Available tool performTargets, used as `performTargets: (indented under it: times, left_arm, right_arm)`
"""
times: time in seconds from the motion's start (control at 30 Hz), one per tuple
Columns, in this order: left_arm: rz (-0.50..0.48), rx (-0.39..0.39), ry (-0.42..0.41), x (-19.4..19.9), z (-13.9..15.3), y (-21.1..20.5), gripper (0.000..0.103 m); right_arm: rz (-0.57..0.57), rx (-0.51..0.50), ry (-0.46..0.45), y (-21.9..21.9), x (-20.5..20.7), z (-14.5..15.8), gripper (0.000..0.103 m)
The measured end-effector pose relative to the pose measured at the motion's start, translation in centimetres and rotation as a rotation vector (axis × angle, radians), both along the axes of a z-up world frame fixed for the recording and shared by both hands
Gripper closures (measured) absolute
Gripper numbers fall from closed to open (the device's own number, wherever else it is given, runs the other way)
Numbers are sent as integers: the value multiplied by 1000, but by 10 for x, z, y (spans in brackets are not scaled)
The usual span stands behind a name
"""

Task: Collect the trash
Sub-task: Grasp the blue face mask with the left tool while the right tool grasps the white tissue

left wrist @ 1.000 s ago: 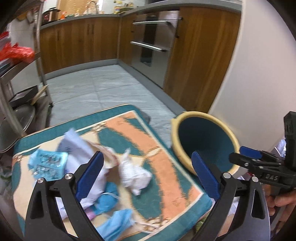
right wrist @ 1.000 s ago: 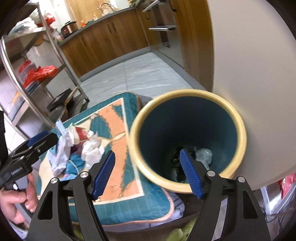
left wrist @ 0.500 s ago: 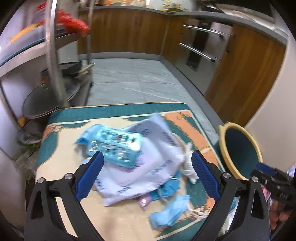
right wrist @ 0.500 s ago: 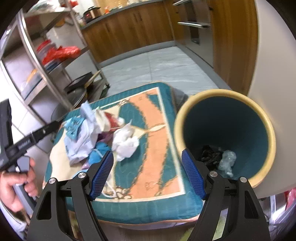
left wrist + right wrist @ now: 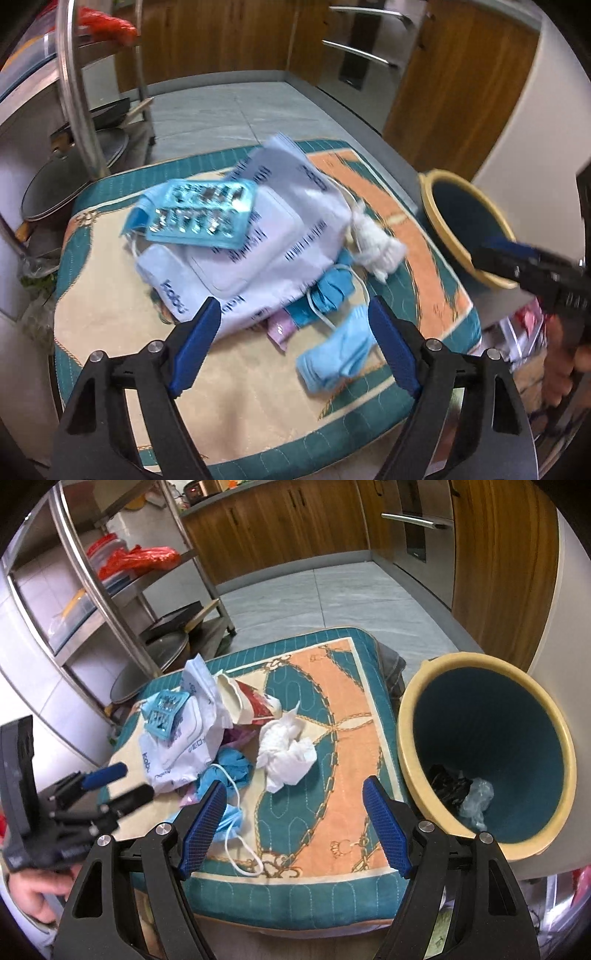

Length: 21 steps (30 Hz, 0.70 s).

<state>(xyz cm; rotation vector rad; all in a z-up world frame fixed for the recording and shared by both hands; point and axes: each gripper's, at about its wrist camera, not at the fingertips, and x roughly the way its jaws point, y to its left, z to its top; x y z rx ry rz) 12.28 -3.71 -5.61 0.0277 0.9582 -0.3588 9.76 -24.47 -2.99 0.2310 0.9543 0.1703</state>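
Note:
A pile of trash lies on a patterned cushion (image 5: pixel 236 398): a white plastic pouch (image 5: pixel 266 251), a blue blister pack (image 5: pixel 199 214), a crumpled white tissue (image 5: pixel 286 747), blue face masks (image 5: pixel 336 354) and a red-and-white cup (image 5: pixel 251 701). A yellow-rimmed blue bin (image 5: pixel 487 753) stands right of the cushion, with black and clear trash at its bottom. My left gripper (image 5: pixel 295 347) is open and empty, just before the pile. My right gripper (image 5: pixel 293 825) is open and empty over the cushion's front edge, left of the bin.
A steel shelf rack (image 5: pixel 110 602) with pans and a red bag stands left of the cushion. Wooden cabinets (image 5: pixel 288 524) and an oven run along the back. A white wall (image 5: pixel 535 122) is behind the bin. Grey tile floor lies beyond.
My left gripper swung left from the bin side and now faces the pile closely. My right gripper pulled back and left from over the bin to the cushion's front edge.

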Motion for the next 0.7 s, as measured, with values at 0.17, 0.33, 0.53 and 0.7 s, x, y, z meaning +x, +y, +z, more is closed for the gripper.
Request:
performTargets:
  times: [0.17,0.33,0.53,0.7]
  left_arm:
    - [-65,19,59,-7,-22,-15,27]
    - [-122,54,121,-9,-44,-27,43]
    - [-154,94,145,-11,-51,-32,75]
    - [-151,48,145,-12,-33,-24,79]
  right_arm:
    - [1,-11,12,2,2,-4,26]
    - [-11,-9,30,-1,5,-8,26]
    - [-12,-13,46,0,8,-13,26]
    - [-1,-22,56,4,13,-20,27]
